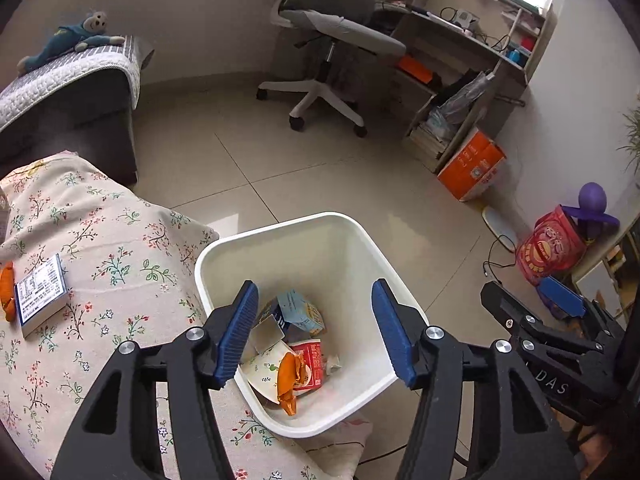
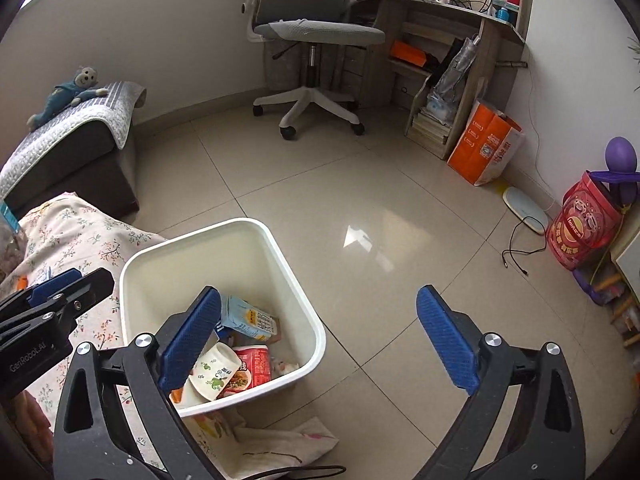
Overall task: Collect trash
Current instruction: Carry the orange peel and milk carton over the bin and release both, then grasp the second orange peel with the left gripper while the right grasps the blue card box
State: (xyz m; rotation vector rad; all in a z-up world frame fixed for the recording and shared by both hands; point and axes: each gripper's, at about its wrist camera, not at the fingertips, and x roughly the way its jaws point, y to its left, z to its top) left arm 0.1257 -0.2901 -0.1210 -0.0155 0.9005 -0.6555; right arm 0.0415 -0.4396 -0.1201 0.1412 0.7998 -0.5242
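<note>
The left gripper (image 1: pixel 316 330) is hovering over the white trash bin (image 1: pixel 348 240), its blue pads (image 1: pixel 236 332) standing apart with nothing between them. Below and between the fingers, the trash is lying at the bottom of the bin: an orange wrapper (image 1: pixel 288 384) is resting on top of a red snack packet (image 1: pixel 310 364), a floral paper cup (image 1: pixel 262 372) is lying on its side just left of them, and a light blue carton (image 1: pixel 298 310) is sitting farther back, with a crumpled white scrap (image 1: pixel 332 364) to the right of the red packet.

The right gripper (image 2: pixel 320 338) is spreading wide and is also holding nothing; its left pad is hanging over the bin (image 2: pixel 160 256) while its right pad is hanging over the bare tiled floor (image 2: pixel 360 184). From this view the blue carton (image 2: pixel 248 320), the paper cup (image 2: pixel 214 370) and the red packet (image 2: pixel 248 370) are all lying inside the bin, under and just right of the left pad.

The bin is standing on the floor, touching the edge of the floral bedcover (image 1: pixel 100 240). On that cover, well left of the left gripper, a boxed item with a printed label (image 1: pixel 40 294) is lying beside another orange wrapper (image 1: pixel 7 290).

In the background, a plush monkey (image 1: pixel 72 38) is lying on a quilted cover.
</note>
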